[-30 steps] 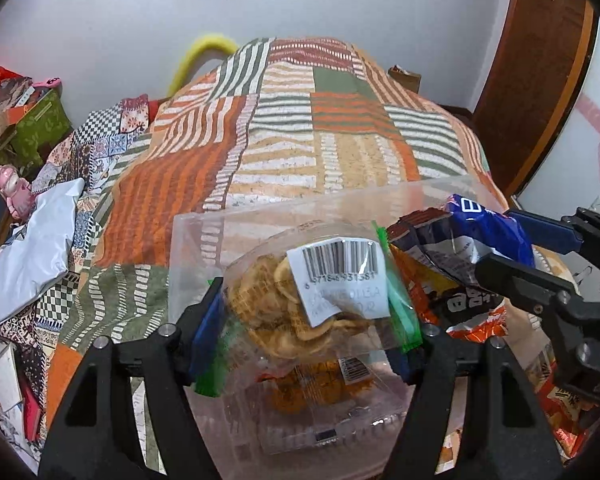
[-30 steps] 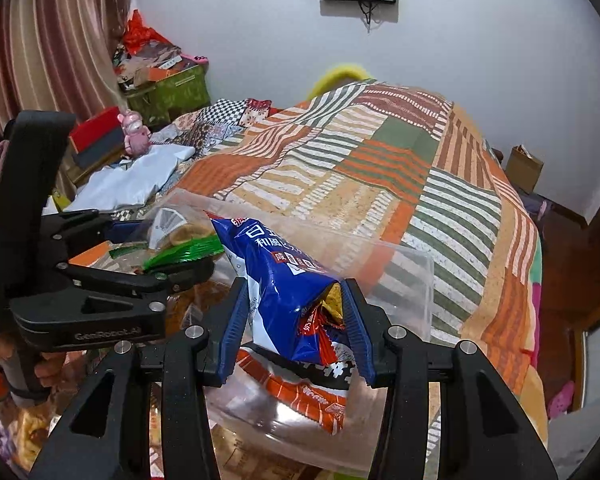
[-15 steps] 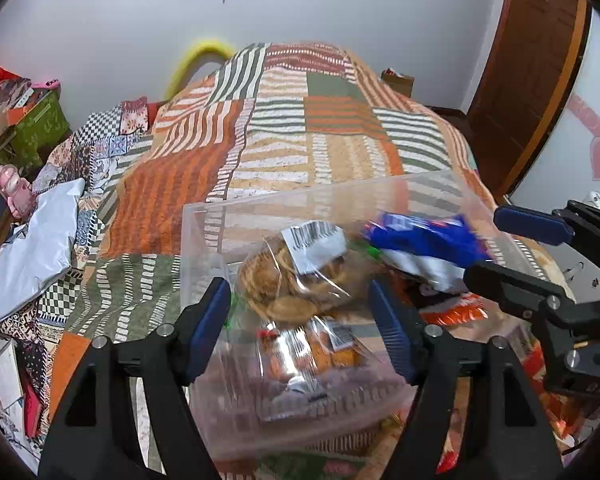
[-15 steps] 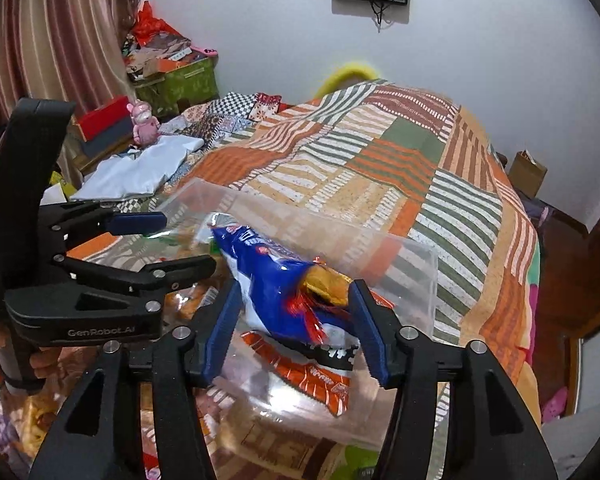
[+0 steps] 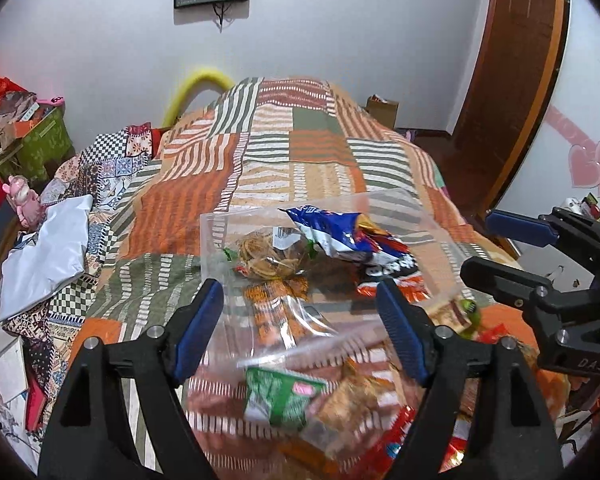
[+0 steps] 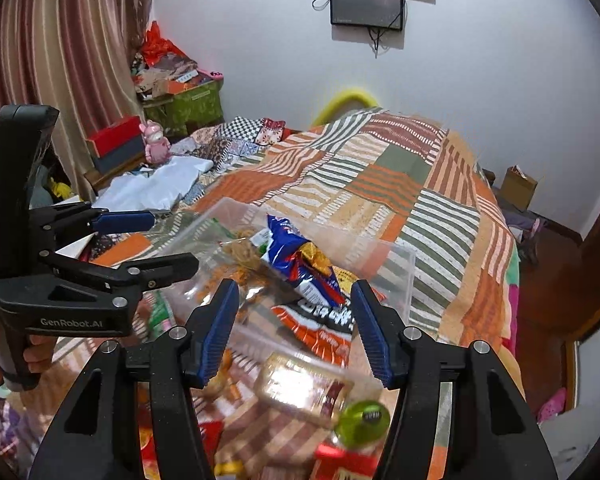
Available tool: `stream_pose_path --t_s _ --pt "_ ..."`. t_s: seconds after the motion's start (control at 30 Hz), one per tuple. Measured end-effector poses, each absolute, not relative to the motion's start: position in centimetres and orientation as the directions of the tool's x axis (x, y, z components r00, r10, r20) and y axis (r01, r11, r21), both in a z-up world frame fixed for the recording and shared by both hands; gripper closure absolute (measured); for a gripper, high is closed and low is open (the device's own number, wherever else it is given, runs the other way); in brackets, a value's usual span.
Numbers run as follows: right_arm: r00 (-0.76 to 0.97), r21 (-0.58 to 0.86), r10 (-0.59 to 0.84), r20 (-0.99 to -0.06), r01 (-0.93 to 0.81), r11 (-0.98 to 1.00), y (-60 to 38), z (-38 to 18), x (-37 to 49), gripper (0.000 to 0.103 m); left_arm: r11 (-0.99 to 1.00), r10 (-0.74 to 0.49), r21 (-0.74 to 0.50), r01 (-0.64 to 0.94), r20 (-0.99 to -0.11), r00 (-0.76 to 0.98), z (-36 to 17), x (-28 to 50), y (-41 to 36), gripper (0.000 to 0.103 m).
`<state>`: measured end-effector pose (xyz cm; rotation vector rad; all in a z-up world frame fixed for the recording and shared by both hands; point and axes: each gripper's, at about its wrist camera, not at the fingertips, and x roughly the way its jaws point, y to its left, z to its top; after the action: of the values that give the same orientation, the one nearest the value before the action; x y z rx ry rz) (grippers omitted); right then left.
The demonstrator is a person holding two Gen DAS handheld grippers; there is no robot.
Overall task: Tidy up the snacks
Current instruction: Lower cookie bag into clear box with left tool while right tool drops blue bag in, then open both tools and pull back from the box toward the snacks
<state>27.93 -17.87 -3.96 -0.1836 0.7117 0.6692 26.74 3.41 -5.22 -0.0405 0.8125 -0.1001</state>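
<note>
Just past dropping two packets into the clear bin [image 5: 428,220] on the bed [image 5: 300,152], left claw [image 5: 300,336] just widened, right claw [image 6: 296,332] apart, both empty; next, reaching for a loose snack packet [image 5: 284,396] at the bed's near edge

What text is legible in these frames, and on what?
"GenRobot.AI": side of the left gripper, right wrist view.
"DAS": body of the right gripper, left wrist view.
Blue snack bag, orange-and-black snack bag, cookie-bag barcode label: print too blurred to read.
</note>
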Motion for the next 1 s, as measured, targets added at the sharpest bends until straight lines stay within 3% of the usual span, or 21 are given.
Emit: stream_pose_path --t_s 0.3,0.67,1.0 --pt "0.603 0.043 0.51 -0.613 -0.619 0.784 -20.1 -3.0 23.4 0.04 0.993 -0.115 -0.065 0.099 -0.704 0.7 -4.4 21.4 2.5 0.017" --pt "0.606 0.074 0.497 -0.622 -0.586 0.807 -22.9 -5.1 19.4 0.039 0.991 -0.136 -0.099 0.093 -0.741 0.658 -6.9 16.7 2.8 0.016" --pt "0.551 0.105 0.521 -0.652 -0.615 0.782 -21.8 -7.7 16.3 0.039 0.996 -0.074 -0.083 0.014 -0.791 0.608 -10.9 12.8 5.1 0.016"
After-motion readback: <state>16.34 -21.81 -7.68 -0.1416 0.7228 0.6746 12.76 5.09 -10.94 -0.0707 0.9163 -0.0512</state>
